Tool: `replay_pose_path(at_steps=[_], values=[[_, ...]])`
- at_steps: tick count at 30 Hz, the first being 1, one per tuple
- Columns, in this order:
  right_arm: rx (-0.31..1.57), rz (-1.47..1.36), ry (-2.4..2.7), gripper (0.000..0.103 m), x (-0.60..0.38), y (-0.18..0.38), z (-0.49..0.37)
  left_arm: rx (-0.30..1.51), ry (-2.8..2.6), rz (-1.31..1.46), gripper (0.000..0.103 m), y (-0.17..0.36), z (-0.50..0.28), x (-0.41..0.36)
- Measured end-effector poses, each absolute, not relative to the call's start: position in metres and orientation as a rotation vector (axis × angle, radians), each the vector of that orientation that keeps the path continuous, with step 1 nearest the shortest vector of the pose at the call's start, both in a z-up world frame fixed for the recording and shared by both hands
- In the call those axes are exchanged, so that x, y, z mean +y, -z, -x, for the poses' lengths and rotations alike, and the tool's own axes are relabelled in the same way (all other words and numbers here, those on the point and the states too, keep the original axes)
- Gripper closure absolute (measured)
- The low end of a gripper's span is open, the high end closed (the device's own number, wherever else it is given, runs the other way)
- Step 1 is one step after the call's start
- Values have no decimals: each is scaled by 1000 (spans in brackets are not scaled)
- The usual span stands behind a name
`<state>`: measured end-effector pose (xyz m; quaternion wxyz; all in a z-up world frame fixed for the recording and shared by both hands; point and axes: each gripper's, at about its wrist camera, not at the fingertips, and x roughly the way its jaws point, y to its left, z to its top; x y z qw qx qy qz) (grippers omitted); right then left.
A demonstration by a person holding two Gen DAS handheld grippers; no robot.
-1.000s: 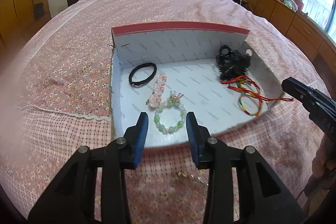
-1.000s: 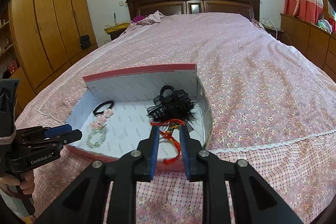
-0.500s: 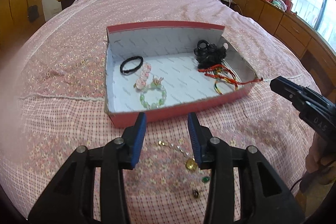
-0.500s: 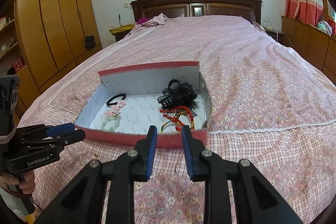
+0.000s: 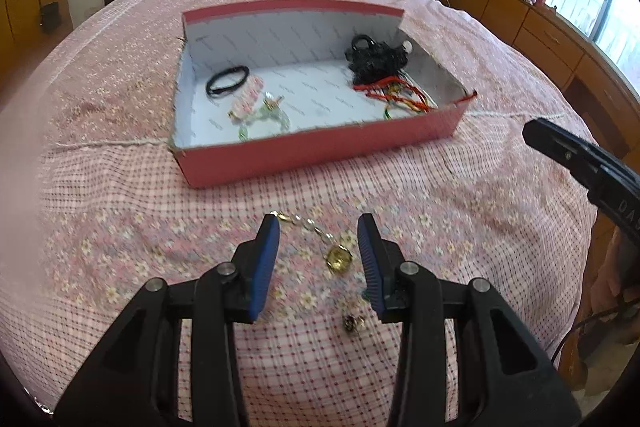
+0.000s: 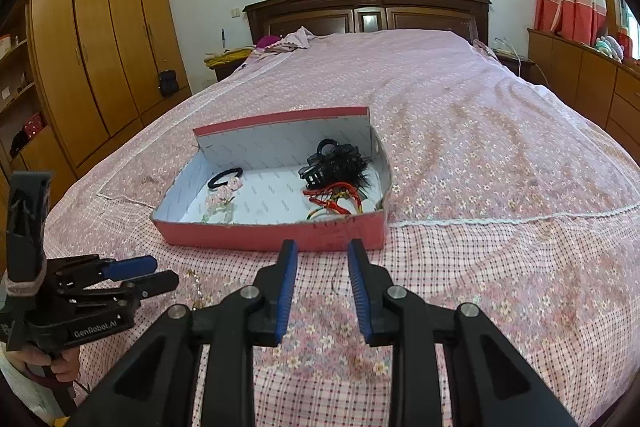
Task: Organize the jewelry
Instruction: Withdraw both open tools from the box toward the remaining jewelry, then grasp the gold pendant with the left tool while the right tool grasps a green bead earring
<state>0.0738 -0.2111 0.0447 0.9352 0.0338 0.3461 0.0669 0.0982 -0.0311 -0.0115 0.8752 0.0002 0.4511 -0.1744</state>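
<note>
Both grippers had pulled back from the box (image 5: 320,151), the left gripper (image 5: 318,259) released above the gold chain (image 5: 338,257) lying loose on the bedspread (image 5: 120,227) and the right gripper (image 6: 322,287) empty, jaws just opening, so the chain probably came next.

we see a bed (image 6: 460,115) w/ pink floral cover, checked band at near end. on it: open pink box (image 5: 320,147) mid-bed; gold chain (image 5: 316,231) w/ round pendant on the checks, just in front of box; small ring-like bit (image 5: 352,323) near it; crumpled pink cloth (image 6: 296,39) by the headboard.
</note>
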Motion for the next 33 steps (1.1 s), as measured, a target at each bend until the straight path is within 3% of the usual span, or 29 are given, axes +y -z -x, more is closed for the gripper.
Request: replay_pose_path(at_steps=[20,22,27,33], values=[[739,-90,-133,73,-215,-32,-57,1022,375,-39,73,50,-101,-51],[743,-92,-135,73,-214,-31,-56,1021,372,-42,74,53,-102,-53],[754,-98,-139,73,-212,-27,-55,1017,369,-61,95,57,-105,-58],[764,-95,-151,73,-208,-24,-53,1004,369,-58,95,56,-107,-61]])
